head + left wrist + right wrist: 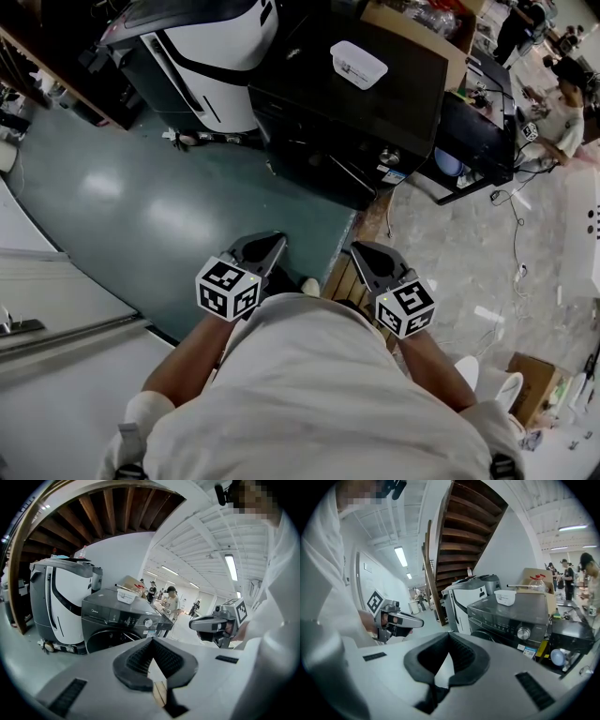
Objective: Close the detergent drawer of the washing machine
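Note:
The dark front-loading washing machine (pixel 361 117) stands across the floor from me, with a white tub (pixel 358 64) on its top. Its control panel with a silver knob (pixel 148 622) shows in the left gripper view. The drawer front (pixel 97 613) at the panel's left end looks flush with the panel. My left gripper (pixel 278 241) and right gripper (pixel 357 249) are held close to my body, well short of the machine. Both are shut with nothing between the pads. From the right gripper view the washing machine (pixel 511 616) is likewise far off.
A white and black appliance (pixel 211 42) stands left of the washer, under a wooden staircase (pixel 464 531). A cardboard box (pixel 412 28) sits behind it. A low black stand (pixel 473 141) and floor cables (pixel 516 216) lie to the right, where people (pixel 562 103) work.

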